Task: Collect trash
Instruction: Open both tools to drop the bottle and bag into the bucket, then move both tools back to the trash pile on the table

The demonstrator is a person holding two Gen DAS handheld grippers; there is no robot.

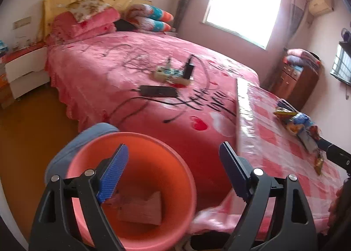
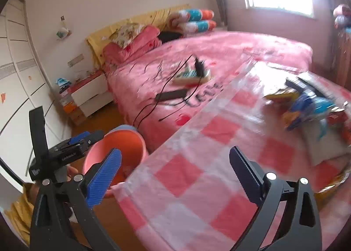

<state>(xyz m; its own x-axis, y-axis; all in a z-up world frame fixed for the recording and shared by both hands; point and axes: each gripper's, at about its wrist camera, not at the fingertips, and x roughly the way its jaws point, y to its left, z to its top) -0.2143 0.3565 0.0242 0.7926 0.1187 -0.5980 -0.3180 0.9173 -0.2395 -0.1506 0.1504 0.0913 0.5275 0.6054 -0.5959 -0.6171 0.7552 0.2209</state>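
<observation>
The left gripper (image 1: 173, 172) hangs over a pink plastic bin (image 1: 136, 235), its blue-padded jaws spread wide with nothing between them and touching nothing. The right gripper (image 2: 175, 176) is poised above the checked pink-and-white tablecloth (image 2: 197, 196), jaws likewise gaping and empty, clear of the cloth. In the right wrist view the left gripper (image 2: 87, 139) appears at the bin's far rim, a hand partly visible beneath it. Inside the bin (image 2: 133, 141), which stands on the floor between the table edge and the bed (image 1: 114, 71), lie a crumpled pinkish wrapper or tissue (image 1: 140, 209) and some smaller scraps against the wall, too blurred to name. The remaining trash, a heap of snack wrappers (image 2: 307, 108) in yellow, blue and red, sits on the table's far right side, well apart from both grippers; from the left wrist the same wrappers (image 1: 300, 123) lie past the table's near edge. A power strip (image 1: 171, 73) and a black adapter (image 1: 158, 91) with trailing cables rest on the pink bedspread.
</observation>
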